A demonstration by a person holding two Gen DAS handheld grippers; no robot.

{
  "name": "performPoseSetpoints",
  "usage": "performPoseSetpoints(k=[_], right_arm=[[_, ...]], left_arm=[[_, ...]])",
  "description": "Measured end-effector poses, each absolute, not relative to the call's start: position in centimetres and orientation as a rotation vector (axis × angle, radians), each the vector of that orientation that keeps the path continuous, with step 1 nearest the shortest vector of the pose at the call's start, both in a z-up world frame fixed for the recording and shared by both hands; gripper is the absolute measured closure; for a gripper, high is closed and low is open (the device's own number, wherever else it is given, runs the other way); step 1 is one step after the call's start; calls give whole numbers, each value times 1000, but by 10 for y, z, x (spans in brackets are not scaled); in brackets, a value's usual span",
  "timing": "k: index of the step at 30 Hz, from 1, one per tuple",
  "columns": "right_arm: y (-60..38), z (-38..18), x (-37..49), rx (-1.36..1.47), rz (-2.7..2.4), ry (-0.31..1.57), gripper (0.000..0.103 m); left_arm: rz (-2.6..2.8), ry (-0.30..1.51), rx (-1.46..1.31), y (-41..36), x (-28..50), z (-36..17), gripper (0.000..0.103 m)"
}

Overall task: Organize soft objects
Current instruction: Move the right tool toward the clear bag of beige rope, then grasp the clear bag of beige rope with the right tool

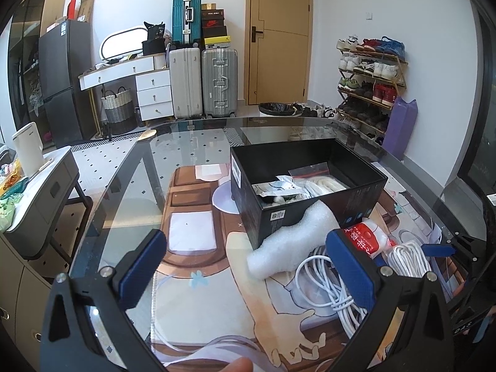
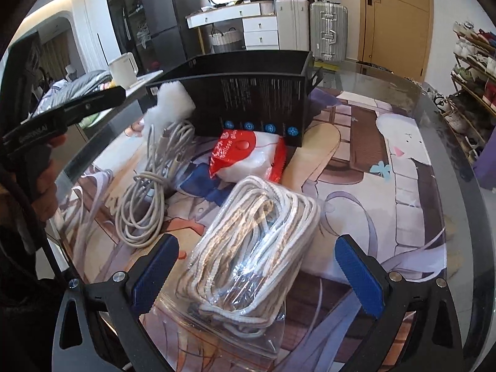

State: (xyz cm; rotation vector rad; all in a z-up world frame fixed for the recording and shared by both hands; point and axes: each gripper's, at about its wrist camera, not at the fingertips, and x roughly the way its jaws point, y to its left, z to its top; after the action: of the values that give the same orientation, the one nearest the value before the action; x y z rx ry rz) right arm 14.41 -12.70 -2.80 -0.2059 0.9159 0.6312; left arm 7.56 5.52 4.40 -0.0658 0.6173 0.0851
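Some soft things are already in the black box (image 1: 307,183), but the bagged rope (image 2: 248,248), cable (image 2: 145,198) and foam (image 1: 294,241) wait outside, and both claws, left gripper (image 1: 248,269) and right gripper (image 2: 257,276), are open and empty.

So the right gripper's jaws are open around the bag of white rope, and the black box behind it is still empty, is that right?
Not quite. The black box is not empty: the left wrist view shows packets and a clear bag of pale cord already lying inside it. The rest holds: in the right wrist view the right gripper has its jaws open on either side of the bag of white rope.
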Motion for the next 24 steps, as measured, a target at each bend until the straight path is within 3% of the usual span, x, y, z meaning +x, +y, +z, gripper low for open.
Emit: performPoseSetpoints(k=[24], right_arm=[[-144,-30,151,-186,561,935,2]], left_arm=[[45,677,-46,44,82,34,0]])
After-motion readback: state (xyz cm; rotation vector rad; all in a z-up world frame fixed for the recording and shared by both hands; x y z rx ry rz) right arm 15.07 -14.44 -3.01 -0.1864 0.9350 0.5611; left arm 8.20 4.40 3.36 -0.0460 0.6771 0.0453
